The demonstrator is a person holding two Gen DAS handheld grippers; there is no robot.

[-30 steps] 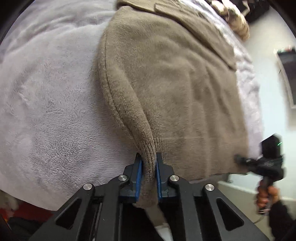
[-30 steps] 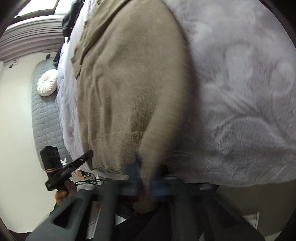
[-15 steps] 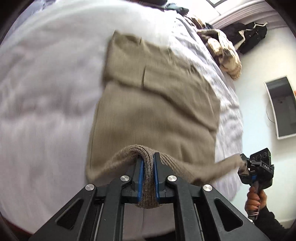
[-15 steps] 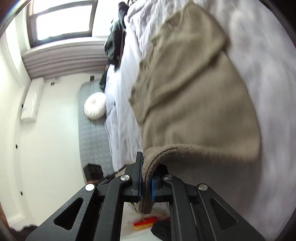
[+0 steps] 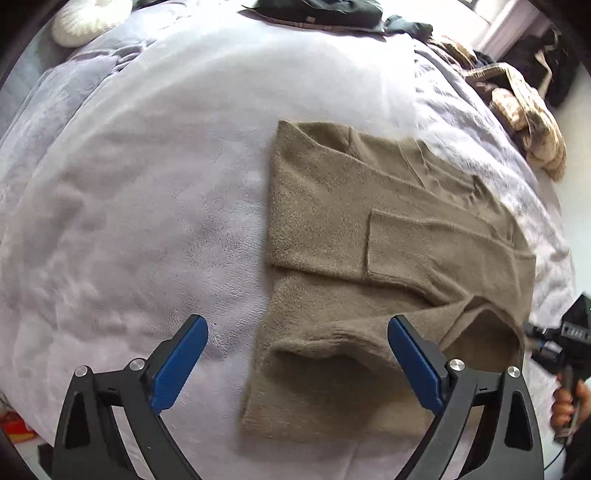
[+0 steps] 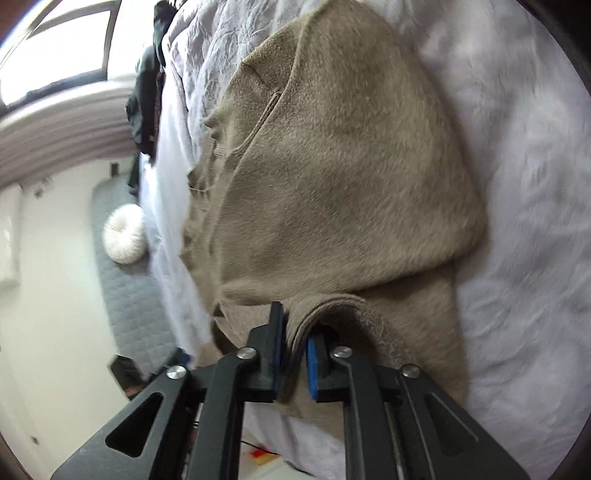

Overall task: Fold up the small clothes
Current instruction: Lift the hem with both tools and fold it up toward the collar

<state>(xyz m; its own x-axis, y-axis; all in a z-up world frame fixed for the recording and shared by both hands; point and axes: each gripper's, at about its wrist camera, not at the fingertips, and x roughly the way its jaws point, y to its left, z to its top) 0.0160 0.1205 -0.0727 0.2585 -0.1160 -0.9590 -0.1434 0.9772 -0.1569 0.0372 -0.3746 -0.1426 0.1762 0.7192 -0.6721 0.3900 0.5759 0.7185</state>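
Observation:
A tan knit sweater (image 5: 332,206) lies on the pale lilac blanket (image 5: 147,184), its sleeves folded in across the body. Its bottom hem is doubled over towards the collar. My left gripper (image 5: 295,325) hangs above that doubled hem; its jaws are opening, spread wide, with nothing pressed between the blue pads. In the right wrist view the sweater (image 6: 332,166) fills the middle. My right gripper (image 6: 295,325) has a fold of hem between its jaws, which are opening; the pads stand slightly off the cloth. That right gripper (image 5: 569,332) and a hand (image 5: 565,402) also show at the left view's edge.
A round white cushion (image 5: 85,18) and dark clothes (image 5: 321,14) lie at the bed's far end. A beige patterned pile (image 5: 524,107) sits at the far right. Beside the bed are a grey quilted mat (image 6: 125,295), the cushion (image 6: 123,238) and a window (image 6: 55,48).
Both grippers carried the pinched hem up and over the sweater's body. The left gripper has let go and opened wide; the right gripper's pads have begun to part around the hem.

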